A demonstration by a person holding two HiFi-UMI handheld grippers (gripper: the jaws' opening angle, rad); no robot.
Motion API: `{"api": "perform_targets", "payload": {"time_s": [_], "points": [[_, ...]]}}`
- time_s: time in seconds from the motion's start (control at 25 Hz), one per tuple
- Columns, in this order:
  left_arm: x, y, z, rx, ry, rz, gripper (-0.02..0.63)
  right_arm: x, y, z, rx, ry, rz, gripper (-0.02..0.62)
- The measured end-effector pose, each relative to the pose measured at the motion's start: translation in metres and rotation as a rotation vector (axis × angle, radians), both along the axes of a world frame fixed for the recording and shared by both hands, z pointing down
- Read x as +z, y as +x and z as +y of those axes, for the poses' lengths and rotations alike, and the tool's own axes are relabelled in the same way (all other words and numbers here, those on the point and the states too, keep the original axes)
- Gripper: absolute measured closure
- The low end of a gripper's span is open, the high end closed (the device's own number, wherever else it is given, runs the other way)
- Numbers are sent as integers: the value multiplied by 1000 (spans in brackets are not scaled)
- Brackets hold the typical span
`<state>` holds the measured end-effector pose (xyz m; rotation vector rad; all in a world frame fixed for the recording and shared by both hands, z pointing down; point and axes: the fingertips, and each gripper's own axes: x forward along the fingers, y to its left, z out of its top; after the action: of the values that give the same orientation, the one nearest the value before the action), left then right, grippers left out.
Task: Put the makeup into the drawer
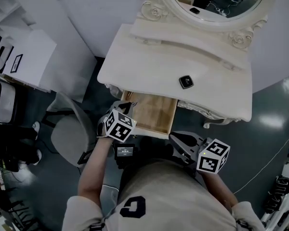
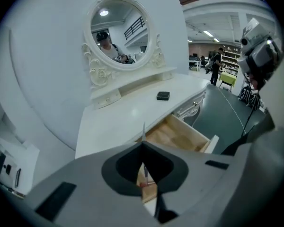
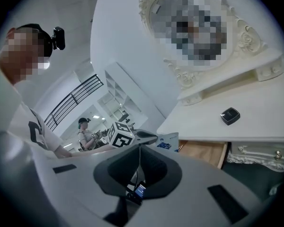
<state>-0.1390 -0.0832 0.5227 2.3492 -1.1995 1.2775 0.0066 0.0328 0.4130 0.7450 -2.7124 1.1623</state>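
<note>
A black makeup compact lies on the white dressing table, also seen as the compact and the compact. Below the table's front edge the wooden drawer stands pulled out. My left gripper is shut over the drawer's front left corner, nothing visible between its jaws. In the left gripper view the left gripper points down at the drawer, and a thin thing with a red end shows on the wood behind the jaws. My right gripper is shut and empty, close to my body, right of the drawer.
An oval mirror in an ornate frame rises at the table's back. A grey chair stands left of me, a white cabinet farther left. A cable runs across the dark floor at right.
</note>
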Motion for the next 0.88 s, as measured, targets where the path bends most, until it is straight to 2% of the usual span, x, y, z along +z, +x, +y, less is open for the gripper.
{"api": "perform_targets", "payload": {"time_s": [0.16, 0.36, 0.44, 0.6, 0.88], "points": [[24, 2, -5, 77, -30, -58, 554, 3, -7, -3, 34, -11, 21, 566], [21, 1, -27, 127, 41, -132, 554, 13, -13, -7, 63, -37, 61, 566], [31, 6, -26, 169, 45, -172, 554, 17, -14, -8, 76, -42, 78, 566], [80, 28, -8, 229, -23, -218, 554, 24, -13, -8, 112, -65, 96, 566], [123, 74, 29, 349, -131, -189, 554, 35, -7, -10, 163, -95, 105, 566]]}}
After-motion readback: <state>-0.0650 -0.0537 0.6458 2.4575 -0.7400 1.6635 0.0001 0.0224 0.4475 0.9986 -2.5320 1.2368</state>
